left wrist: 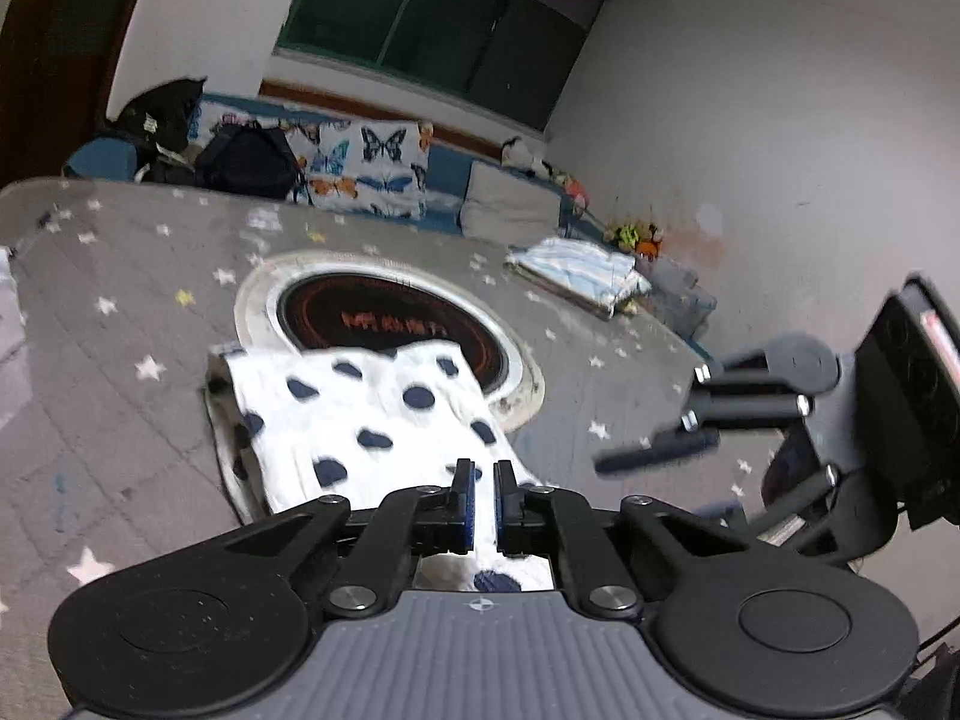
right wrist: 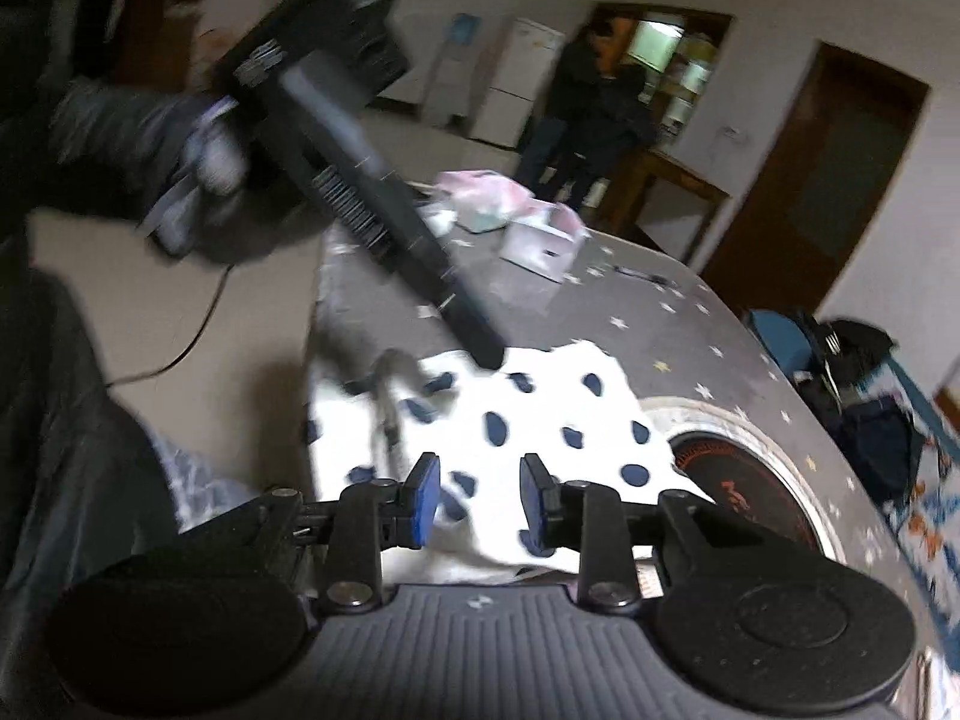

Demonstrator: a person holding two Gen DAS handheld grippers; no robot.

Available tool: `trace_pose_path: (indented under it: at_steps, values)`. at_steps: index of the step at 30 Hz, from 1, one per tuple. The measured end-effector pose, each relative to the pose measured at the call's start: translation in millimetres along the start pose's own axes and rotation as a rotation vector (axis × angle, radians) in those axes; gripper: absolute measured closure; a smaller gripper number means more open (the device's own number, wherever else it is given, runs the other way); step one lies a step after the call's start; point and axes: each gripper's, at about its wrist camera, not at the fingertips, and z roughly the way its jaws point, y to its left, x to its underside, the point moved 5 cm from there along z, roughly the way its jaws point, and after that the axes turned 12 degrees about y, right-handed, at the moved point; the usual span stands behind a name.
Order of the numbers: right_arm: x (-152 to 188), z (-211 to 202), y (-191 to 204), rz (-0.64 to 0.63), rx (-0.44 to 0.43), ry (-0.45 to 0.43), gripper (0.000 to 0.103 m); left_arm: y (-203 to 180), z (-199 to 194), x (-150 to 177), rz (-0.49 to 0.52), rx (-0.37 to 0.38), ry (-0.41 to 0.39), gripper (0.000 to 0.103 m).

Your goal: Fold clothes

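A white garment with dark blue dots (left wrist: 372, 408) (right wrist: 540, 414) lies partly folded on the grey star-print table (left wrist: 120, 312), its far edge over a round black cooktop (left wrist: 390, 312). My left gripper (left wrist: 483, 480) is shut on the garment's near edge, with white fabric between its blue pads. From the right wrist view it reaches down from the upper left to the cloth's far edge (right wrist: 486, 354). My right gripper (right wrist: 480, 492) hovers just above the garment, pads apart and nothing pinched. In the left wrist view the right gripper (left wrist: 672, 420) shows blurred beside the cloth.
A folded stack of light blue clothes (left wrist: 576, 276) sits at the table's far right. Butterfly pillows (left wrist: 366, 168) and dark bags (left wrist: 246, 162) line the bench behind. A white box (right wrist: 543, 240) and pink bag (right wrist: 480, 198) rest on the table; two people (right wrist: 588, 114) stand by a doorway.
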Motion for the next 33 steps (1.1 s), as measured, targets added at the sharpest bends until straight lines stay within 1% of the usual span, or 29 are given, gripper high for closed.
trace_pose_path:
  at_steps: [1, 3, 6, 7, 8, 10, 12, 16, 20, 24, 25, 26, 29, 33]
  values:
    - [-1.5, 4.3, -4.1, 0.023, 0.006, 0.004, 0.076, 1.7, 3.9, 2.3, -0.011, 0.003, 0.015, 0.096]
    - [-2.6, 12.6, -10.3, 0.081, -0.019, 0.012, 0.076, 3.2, 6.6, 7.0, -0.021, 0.002, 0.031, 0.096]
    - [-3.5, 15.8, -10.6, 0.124, -0.091, 0.006, 0.076, 7.5, -2.5, 9.7, -0.041, -0.009, 0.007, 0.096]
    - [-5.3, 16.1, -5.9, 0.104, -0.103, 0.004, 0.076, 10.1, -6.6, 9.7, -0.053, -0.015, -0.006, 0.093]
    - [-7.2, 16.3, -1.2, 0.084, -0.114, 0.003, 0.076, 13.0, -10.3, 9.6, -0.065, -0.022, -0.017, 0.088]
    - [-10.7, 17.0, 8.1, 0.043, -0.136, 0.000, 0.076, 18.7, -17.7, 9.5, -0.090, -0.038, -0.041, 0.084]
    - [-13.9, 24.6, 19.7, -0.014, -0.130, 0.013, 0.076, 22.6, -22.2, 11.1, -0.107, -0.051, -0.050, 0.084]
    - [-18.1, 43.4, 32.3, -0.098, -0.102, 0.051, 0.076, 27.3, -28.4, 14.8, -0.131, -0.067, -0.061, 0.076]
    - [-20.2, 55.1, 38.9, -0.159, -0.075, 0.089, 0.076, 31.3, -32.4, 17.2, -0.150, -0.070, -0.071, 0.074]
    - [-19.4, 57.4, 43.1, -0.212, -0.035, 0.100, 0.076, 34.2, -35.4, 18.0, -0.161, -0.073, -0.078, 0.073]
    - [-20.2, 58.3, 42.9, -0.213, -0.032, 0.103, 0.077, 34.9, -36.1, 18.1, -0.164, -0.075, -0.080, 0.071]
    - [-20.9, 59.1, 42.8, -0.214, -0.029, 0.106, 0.081, 35.7, -36.8, 18.1, -0.167, -0.077, -0.082, 0.069]
    - [-23.1, 57.1, 39.0, -0.190, -0.039, 0.101, 0.087, 36.4, -38.7, 17.7, -0.170, -0.082, -0.089, 0.068]
    - [-29.4, 46.7, 23.6, -0.106, -0.085, 0.074, 0.090, 36.0, -43.5, 15.9, -0.167, -0.090, -0.102, 0.066]
